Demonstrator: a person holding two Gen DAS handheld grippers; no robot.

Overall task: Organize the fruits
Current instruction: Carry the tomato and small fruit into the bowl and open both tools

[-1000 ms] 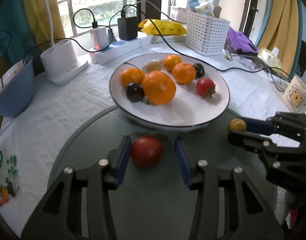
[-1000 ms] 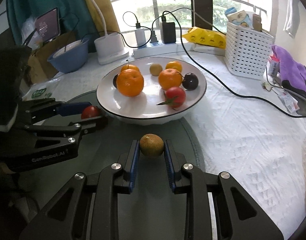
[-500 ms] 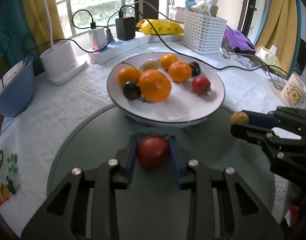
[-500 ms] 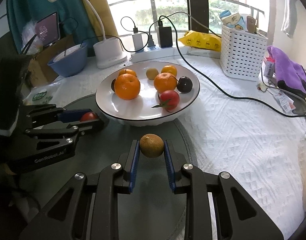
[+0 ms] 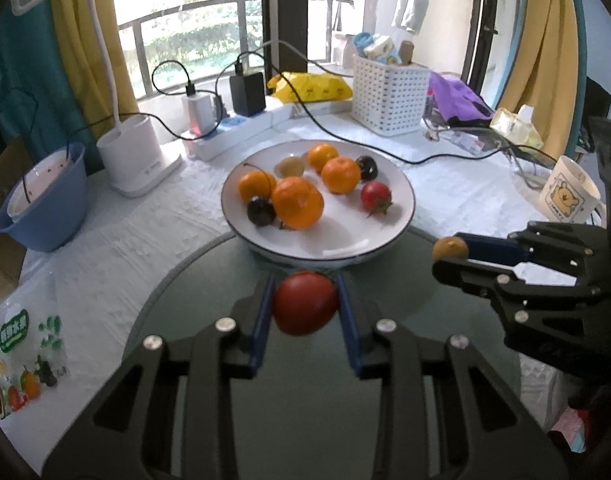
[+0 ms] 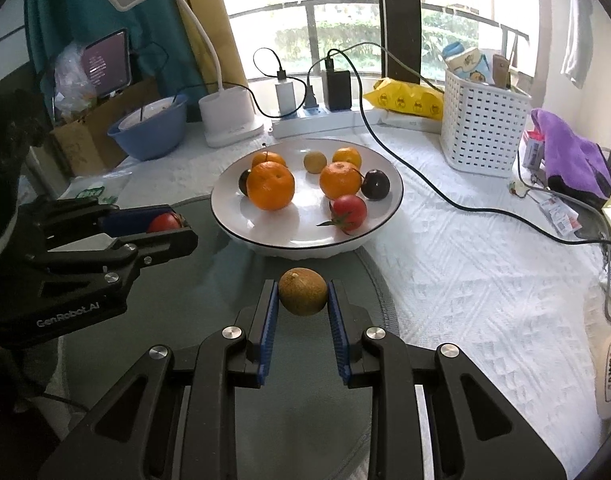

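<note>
My left gripper (image 5: 305, 300) is shut on a red tomato (image 5: 305, 303) and holds it above the green glass disc, just in front of the white plate (image 5: 401, 224). My right gripper (image 6: 302, 294) is shut on a small brownish-yellow round fruit (image 6: 303, 291), also in front of the plate (image 6: 229, 220). The plate holds several oranges, two dark plums, a small yellow fruit and a red tomato (image 6: 348, 211). Each gripper shows in the other's view: the right one (image 5: 451, 254) at right, the left one (image 6: 173, 226) at left.
A white basket (image 6: 483, 128), power strip with chargers (image 6: 317, 118), lamp base (image 6: 229, 118) and blue bowl (image 6: 151, 128) stand behind the plate. A black cable (image 6: 445, 200) crosses the white cloth. A bear mug (image 5: 567, 196) stands at right, a fruit bag (image 5: 21, 356) at left.
My left gripper closed on the red tomato and lifted it off the glass disc. Both grippers have risen, each with its fruit; the plate looks lower and farther.
</note>
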